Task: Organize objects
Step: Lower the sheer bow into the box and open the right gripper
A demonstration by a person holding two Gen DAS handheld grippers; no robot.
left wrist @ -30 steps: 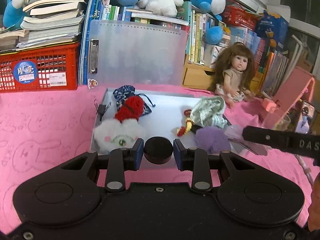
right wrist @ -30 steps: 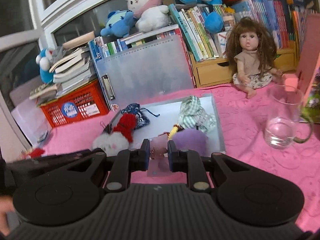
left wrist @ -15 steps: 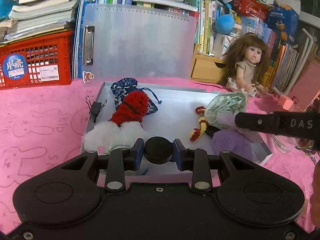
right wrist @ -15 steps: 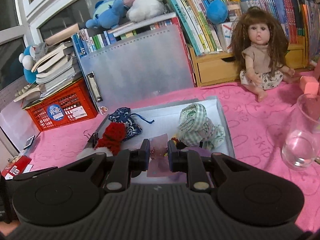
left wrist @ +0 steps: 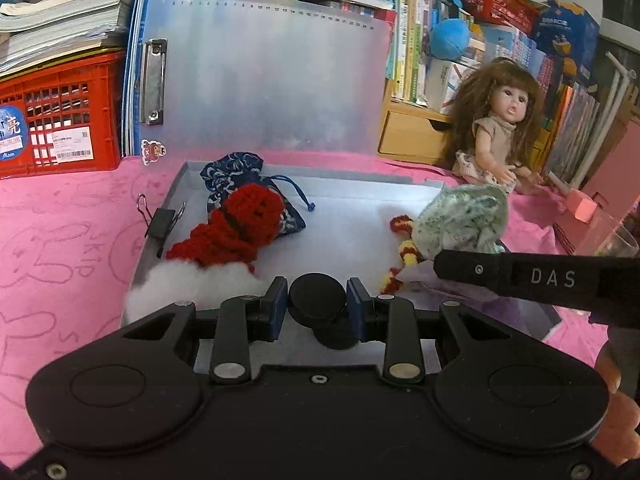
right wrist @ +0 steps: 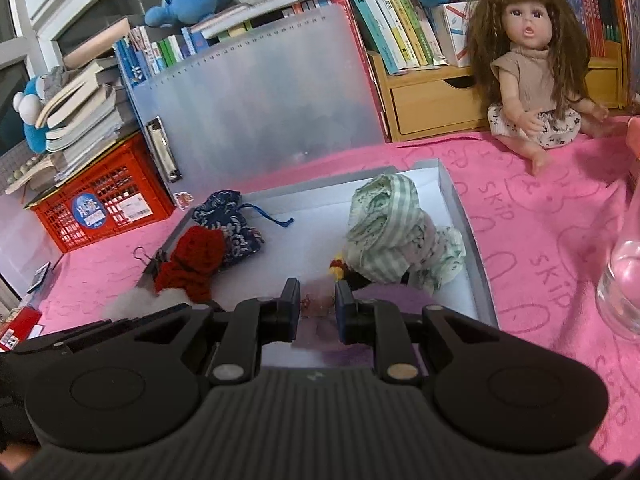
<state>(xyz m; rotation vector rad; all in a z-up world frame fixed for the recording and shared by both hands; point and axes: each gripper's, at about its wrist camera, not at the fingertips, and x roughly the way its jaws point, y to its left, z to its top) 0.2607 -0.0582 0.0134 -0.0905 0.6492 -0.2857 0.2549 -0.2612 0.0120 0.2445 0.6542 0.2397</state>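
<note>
A grey shallow box [left wrist: 176,200] [right wrist: 464,216] lies open on the pink cloth. In it are a red knitted toy [left wrist: 236,224] [right wrist: 196,256], a blue patterned pouch [left wrist: 236,172] [right wrist: 228,220], white fluff [left wrist: 192,284], a green checked cloth bundle [left wrist: 460,216] [right wrist: 392,232] and a red-yellow cord [left wrist: 404,240]. My left gripper [left wrist: 317,300] is shut on a black round disc [left wrist: 317,298] over the box's near edge. My right gripper [right wrist: 318,306] is shut on a small pink packet [right wrist: 318,308] over the box's near part; it also shows in the left wrist view [left wrist: 520,276].
The box's translucent lid [left wrist: 264,76] stands upright behind it. A red crate [left wrist: 60,112] with books sits at the left, a doll [right wrist: 532,60] and wooden drawer [right wrist: 436,108] at the right, and a glass cup [right wrist: 624,272] at the far right.
Both grippers have moved forward over the box with their loads still held. The right gripper has come closer to the left one, above the purple item.
</note>
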